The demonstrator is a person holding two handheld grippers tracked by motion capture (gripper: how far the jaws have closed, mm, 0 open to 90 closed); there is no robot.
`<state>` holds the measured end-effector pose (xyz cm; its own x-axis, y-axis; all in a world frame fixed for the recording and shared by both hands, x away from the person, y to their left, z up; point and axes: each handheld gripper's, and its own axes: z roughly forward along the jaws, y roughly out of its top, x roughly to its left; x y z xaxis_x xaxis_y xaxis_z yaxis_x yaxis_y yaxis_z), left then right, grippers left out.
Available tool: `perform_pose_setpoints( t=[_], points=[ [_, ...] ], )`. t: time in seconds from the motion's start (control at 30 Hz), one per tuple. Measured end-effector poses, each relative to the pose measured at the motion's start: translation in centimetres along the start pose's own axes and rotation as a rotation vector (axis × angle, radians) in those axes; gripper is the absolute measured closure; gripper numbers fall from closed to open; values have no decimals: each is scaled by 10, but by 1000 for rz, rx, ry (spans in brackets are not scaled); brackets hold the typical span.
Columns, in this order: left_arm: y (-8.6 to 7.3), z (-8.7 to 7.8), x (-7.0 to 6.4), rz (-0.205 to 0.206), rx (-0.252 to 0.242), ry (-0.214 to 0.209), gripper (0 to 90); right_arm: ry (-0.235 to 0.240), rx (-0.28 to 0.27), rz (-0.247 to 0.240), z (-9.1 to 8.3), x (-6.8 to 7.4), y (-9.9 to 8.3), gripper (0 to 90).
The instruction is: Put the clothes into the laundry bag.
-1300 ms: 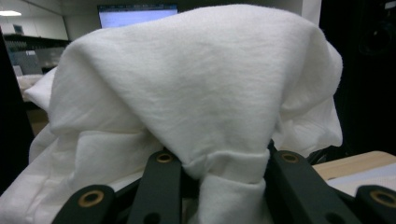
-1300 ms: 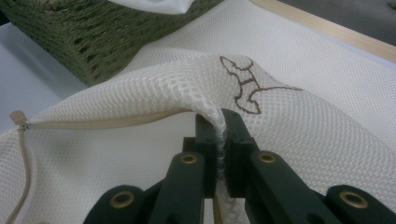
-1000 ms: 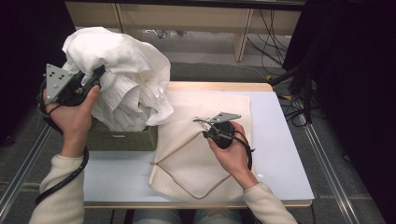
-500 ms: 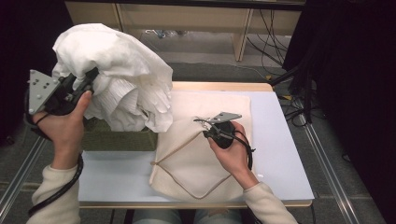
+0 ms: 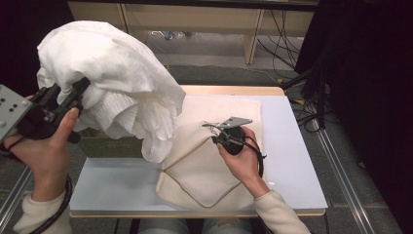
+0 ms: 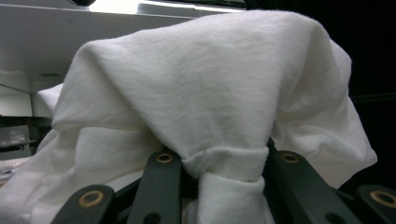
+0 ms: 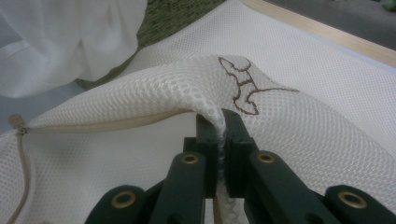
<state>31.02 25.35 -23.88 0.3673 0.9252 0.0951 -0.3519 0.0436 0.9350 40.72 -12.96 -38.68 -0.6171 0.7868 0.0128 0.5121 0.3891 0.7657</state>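
Stitching point(image 7: 240, 86) beside right tongs point(image 7: 218, 122) on mesh bag point(image 7: 327, 140).

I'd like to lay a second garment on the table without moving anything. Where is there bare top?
Bare table lies right of the mesh bag, and a patch at the near left, under the hanging white garment. The middle is crowded: the right gripper pinches the bag's edge there.

text: no words or numbers readable | mark: brown embroidered motif, outline figure, not legible as letters | on: cream mesh laundry bag point(image 7: 299, 140), on the raised flap just beyond the right gripper point(image 7: 223, 122) | white garment point(image 6: 205, 98): plain, no print
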Motion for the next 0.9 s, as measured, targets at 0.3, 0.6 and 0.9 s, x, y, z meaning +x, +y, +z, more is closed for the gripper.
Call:
perform_pose_setpoints(
  t=[0.3,0.6,0.9],
  points=[
    [39,-32,-16,9,-86,-62,718,2,-3,-45,0,-2,1,877],
    [48,-42,-42,-33,-51,-247,718,1,9,-20,-1,1,1,877],
    [15,-29,-55,-135,111,-450,718,3,-4,-39,-4,-1,2,886]
  ],
)
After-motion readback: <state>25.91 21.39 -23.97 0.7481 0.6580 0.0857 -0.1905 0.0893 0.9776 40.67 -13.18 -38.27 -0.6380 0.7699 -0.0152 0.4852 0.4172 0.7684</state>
